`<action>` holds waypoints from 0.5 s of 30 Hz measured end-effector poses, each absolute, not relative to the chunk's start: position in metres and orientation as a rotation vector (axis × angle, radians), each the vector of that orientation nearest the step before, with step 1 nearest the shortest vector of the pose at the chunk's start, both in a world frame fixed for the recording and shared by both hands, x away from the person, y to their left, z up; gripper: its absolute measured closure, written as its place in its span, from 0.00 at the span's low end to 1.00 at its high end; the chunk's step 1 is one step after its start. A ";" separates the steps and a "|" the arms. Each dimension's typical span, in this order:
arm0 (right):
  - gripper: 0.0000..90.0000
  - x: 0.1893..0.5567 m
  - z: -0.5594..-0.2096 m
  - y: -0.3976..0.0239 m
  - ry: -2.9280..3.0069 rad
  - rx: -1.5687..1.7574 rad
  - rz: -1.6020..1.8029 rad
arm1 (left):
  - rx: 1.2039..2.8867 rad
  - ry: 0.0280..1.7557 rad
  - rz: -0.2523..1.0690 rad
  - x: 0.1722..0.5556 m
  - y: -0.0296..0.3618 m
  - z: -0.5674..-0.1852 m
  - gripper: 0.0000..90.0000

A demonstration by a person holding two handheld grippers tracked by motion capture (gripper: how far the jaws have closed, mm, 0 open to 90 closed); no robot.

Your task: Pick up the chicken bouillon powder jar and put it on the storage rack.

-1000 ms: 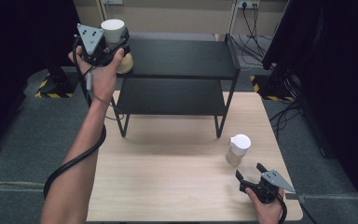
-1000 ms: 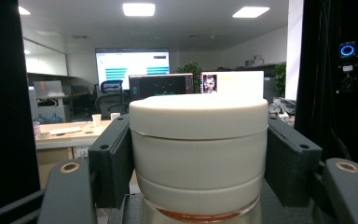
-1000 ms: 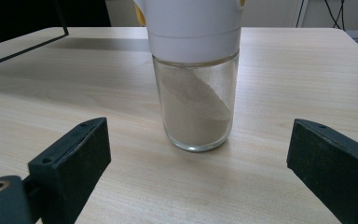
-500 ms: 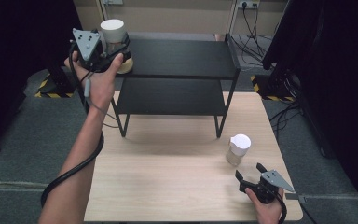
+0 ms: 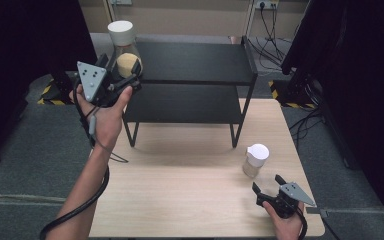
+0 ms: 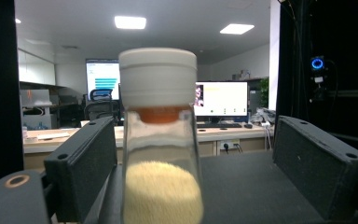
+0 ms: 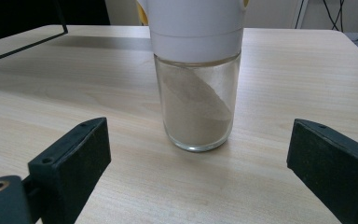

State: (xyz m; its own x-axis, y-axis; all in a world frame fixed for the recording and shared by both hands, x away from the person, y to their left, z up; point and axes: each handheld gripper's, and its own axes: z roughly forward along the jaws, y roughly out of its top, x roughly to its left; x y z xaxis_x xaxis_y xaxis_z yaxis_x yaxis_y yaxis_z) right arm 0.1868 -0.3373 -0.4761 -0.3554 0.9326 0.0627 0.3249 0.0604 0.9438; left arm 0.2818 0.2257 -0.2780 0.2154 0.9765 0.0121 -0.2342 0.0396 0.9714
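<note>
Left arm: we see it reach from the near edge up the left side, forearm bare, wrist bent, the hand (image 5: 105, 112) wrapped round the left gripper (image 5: 130, 75) at the far left. Its jaws have just been opening and stand wide apart, pads pressing on nothing. Right arm: hand (image 5: 285, 225) low at the near right, holding the right gripper (image 5: 266, 183) level, pointing far. Its jaws are spread wide, nothing gripped.
</note>
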 end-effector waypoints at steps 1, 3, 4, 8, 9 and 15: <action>0.07 0.187 -0.476 -0.337 1.743 1.260 1.302 | 1.121 0.883 1.144 0.279 0.225 -0.281 0.15; 0.07 0.187 -0.476 -0.337 1.743 1.260 1.301 | 1.122 0.871 1.138 0.276 0.226 -0.287 0.15; 0.07 0.187 -0.476 -0.336 1.744 1.256 1.297 | 1.128 0.866 1.139 0.273 0.226 -0.291 0.15; 0.07 0.186 -0.476 -0.336 1.741 1.256 1.296 | 1.134 0.861 1.109 0.268 0.228 -0.300 0.14; 0.07 0.186 -0.476 -0.336 1.741 1.257 1.297 | 1.135 0.853 1.107 0.266 0.228 -0.302 0.14; 0.07 0.186 -0.476 -0.336 1.744 1.251 1.295 | 1.155 0.849 1.079 0.258 0.227 -0.316 0.14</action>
